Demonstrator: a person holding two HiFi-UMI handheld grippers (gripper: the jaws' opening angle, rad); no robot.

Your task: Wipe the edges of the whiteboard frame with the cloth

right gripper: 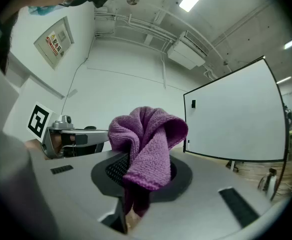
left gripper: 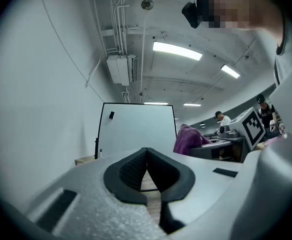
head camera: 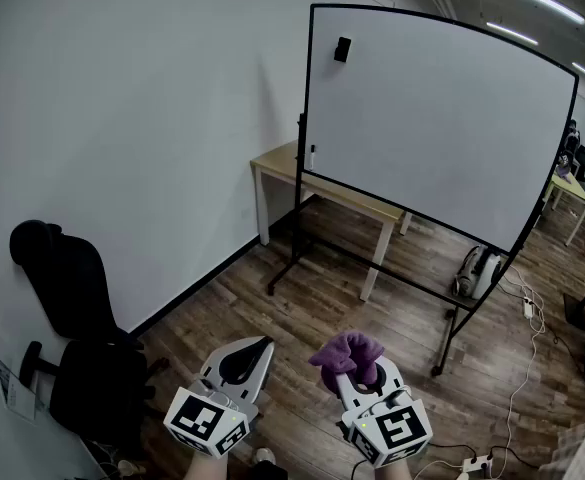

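Currently the right hand-held gripper (right gripper: 136, 184) clamps the cloth (right gripper: 148, 144).

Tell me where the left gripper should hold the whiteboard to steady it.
Probably the left upright of the whiteboard: a thin black bar with open floor before it, so the left gripper, now shut and empty, could open and clamp it from the front. The right gripper holds the cloth.

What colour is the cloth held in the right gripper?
Purple. The cloth shows best in the right gripper view.
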